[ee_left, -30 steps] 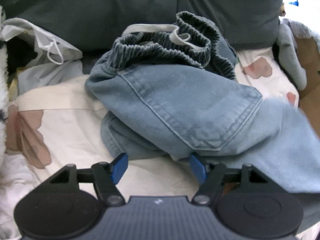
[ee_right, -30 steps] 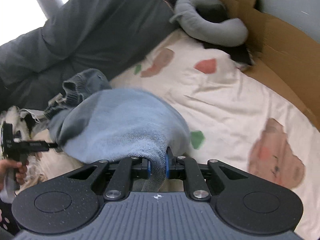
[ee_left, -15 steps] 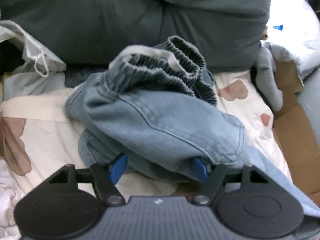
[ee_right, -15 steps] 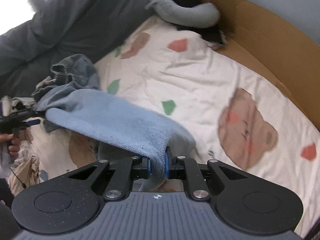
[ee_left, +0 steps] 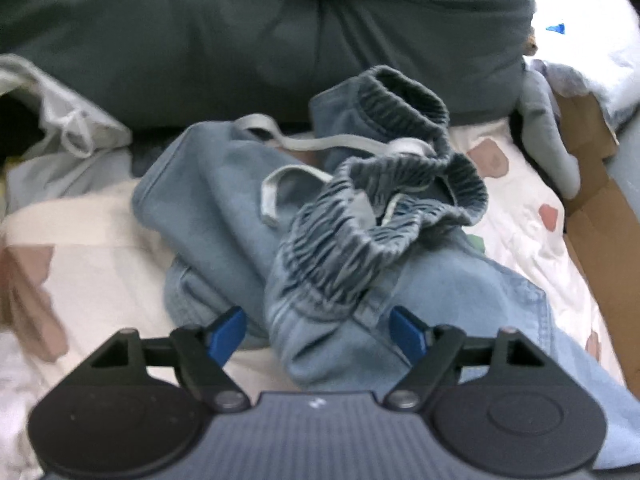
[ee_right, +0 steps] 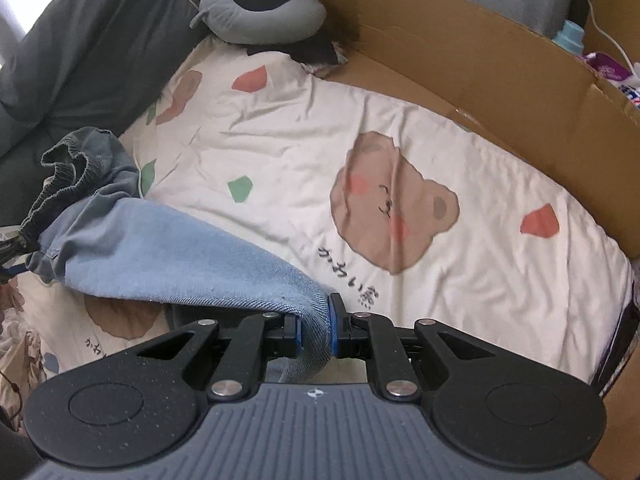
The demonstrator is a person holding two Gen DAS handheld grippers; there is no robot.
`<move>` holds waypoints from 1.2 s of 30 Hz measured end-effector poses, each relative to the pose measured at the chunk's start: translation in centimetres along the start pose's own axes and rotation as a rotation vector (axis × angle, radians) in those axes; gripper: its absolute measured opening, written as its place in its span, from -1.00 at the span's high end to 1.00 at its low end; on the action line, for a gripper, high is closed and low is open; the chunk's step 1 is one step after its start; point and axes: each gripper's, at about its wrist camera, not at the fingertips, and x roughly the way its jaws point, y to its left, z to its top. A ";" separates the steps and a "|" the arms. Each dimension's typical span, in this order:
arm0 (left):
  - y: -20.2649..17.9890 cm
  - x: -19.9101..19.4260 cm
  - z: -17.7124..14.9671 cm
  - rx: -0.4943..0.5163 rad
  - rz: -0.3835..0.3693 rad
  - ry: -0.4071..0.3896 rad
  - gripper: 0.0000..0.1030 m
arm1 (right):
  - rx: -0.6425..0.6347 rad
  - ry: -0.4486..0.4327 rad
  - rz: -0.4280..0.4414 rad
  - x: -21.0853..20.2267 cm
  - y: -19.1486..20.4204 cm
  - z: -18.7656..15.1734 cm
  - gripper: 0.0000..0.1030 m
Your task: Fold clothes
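The jeans point(ee_right: 168, 256) have stretched out flatter, right gripper point(ee_right: 314, 332) still clamped.

One pair of jeans point(ee_left: 328, 240), one neck pillow point(ee_right: 260, 12)

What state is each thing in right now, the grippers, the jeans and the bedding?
Left gripper: open, jaws either side of the bunched denim.
Right gripper: shut on the jeans' leg end.
Jeans: unfolded, one leg stretched out, waistband crumpled.
Bear-print sheet: spread out, slightly wrinkled.
Neck pillow: lying curled.
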 end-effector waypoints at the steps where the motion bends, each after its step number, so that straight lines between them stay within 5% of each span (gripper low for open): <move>1: -0.2 0.2 0.0 0.016 -0.003 -0.005 -0.56 | -0.001 0.003 -0.004 0.0 -0.1 -0.3 0.79; 3: -0.4 0.6 0.1 0.035 -0.020 -0.005 -0.40 | 0.007 0.004 -0.013 -0.1 -0.5 -0.9 0.79; 6: -0.8 0.6 0.5 0.044 -0.011 0.015 0.24 | 0.050 -0.008 -0.024 -0.1 -1.2 -1.8 0.79; 10: -1.3 -0.9 1.2 0.051 -0.044 0.044 0.40 | 0.100 -0.027 -0.021 -0.1 -1.8 -3.5 0.79; 25: -5.8 -11.5 5.2 0.046 -0.203 -0.007 0.49 | 0.172 -0.079 -0.008 -4.2 -3.4 -7.1 0.88; 36: -10.4 -8.3 10.1 0.045 -0.255 -0.053 0.51 | 0.204 -0.126 -0.046 -1.7 -5.1 -6.5 0.92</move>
